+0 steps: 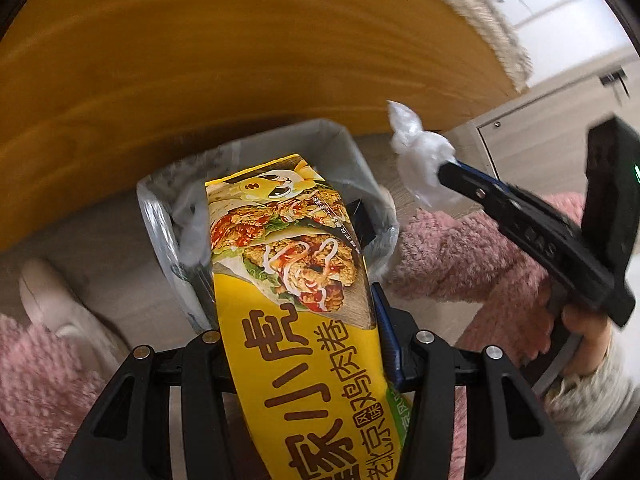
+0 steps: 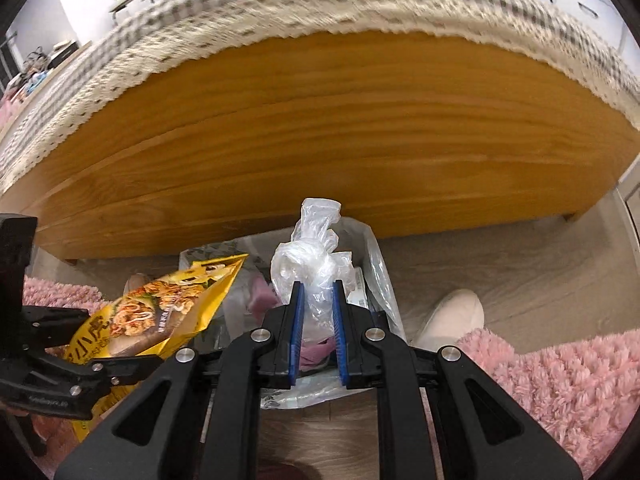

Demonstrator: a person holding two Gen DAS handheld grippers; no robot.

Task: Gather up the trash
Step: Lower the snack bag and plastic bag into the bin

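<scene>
Holding 2 items over 1 lined trash bin [image 2: 376, 264] on the floor beside a wooden bed frame [image 2: 320, 128]: left tongs [image 1: 298, 320] pinching a yellow snack wrapper [image 1: 288, 248], its tip above the bin mouth; right tongs [image 2: 318, 300] pinching a crumpled clear plastic bag [image 2: 312, 248] directly above the bin. Pink fuzzy sleeves [image 2: 560, 380] and a white shoe [image 2: 452, 312] flank it.

Snack packet and plastic wad over the lined bin

The yellow snack packet [image 1: 296, 280], printed with a chicken wrap and large characters, is clamped in the left tool [image 1: 304, 344], its top end tilted over the bin [image 1: 160, 216]. The crumpled clear plastic wad [image 2: 316, 256] is pinched upright in the right tool [image 2: 318, 292] above the same clear-bag-lined bin.
</scene>
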